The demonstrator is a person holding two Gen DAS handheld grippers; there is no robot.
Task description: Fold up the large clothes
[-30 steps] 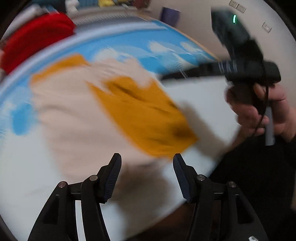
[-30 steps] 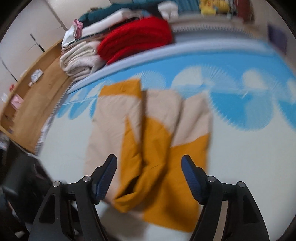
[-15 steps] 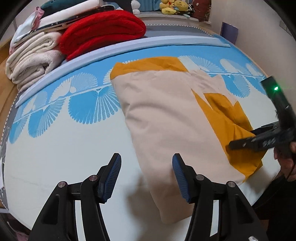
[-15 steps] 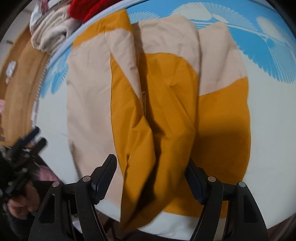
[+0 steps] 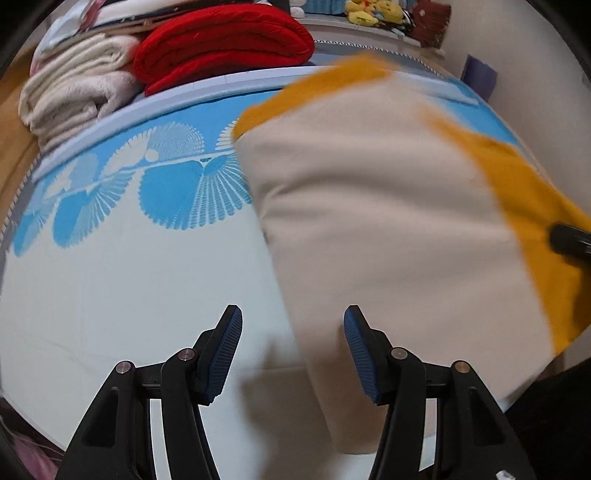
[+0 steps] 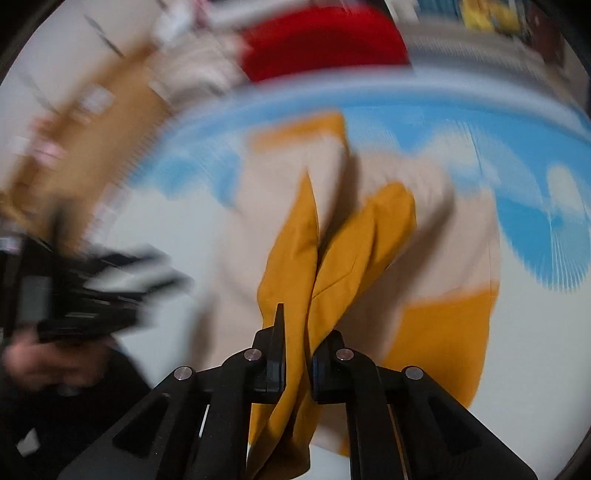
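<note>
A large beige and mustard garment (image 5: 369, 221) lies spread on the bed. In the left wrist view my left gripper (image 5: 291, 332) hovers open over its near left edge; the beige cloth runs under the gap and neither pad touches it. My right gripper (image 6: 299, 354) has its jaws closing, and they pinch a bunched mustard fold (image 6: 351, 251) of the garment (image 6: 454, 240). The right gripper's tip (image 5: 569, 240) shows at the garment's right edge. The left gripper (image 6: 92, 288) and the hand (image 6: 44, 362) holding it appear blurred at the left of the right wrist view.
The bedspread (image 5: 110, 277) is white with blue fan patterns. A folded red blanket (image 5: 221, 48) and cream blankets (image 5: 74, 92) are stacked along the far side, with plush toys (image 5: 369, 14) behind. A wooden surface (image 6: 74, 129) runs along the bed's left.
My right gripper went from wide open over the mustard fold to clamped on it, and its view is now blurred by motion. The left gripper swung to the garment's near left edge, then held.
</note>
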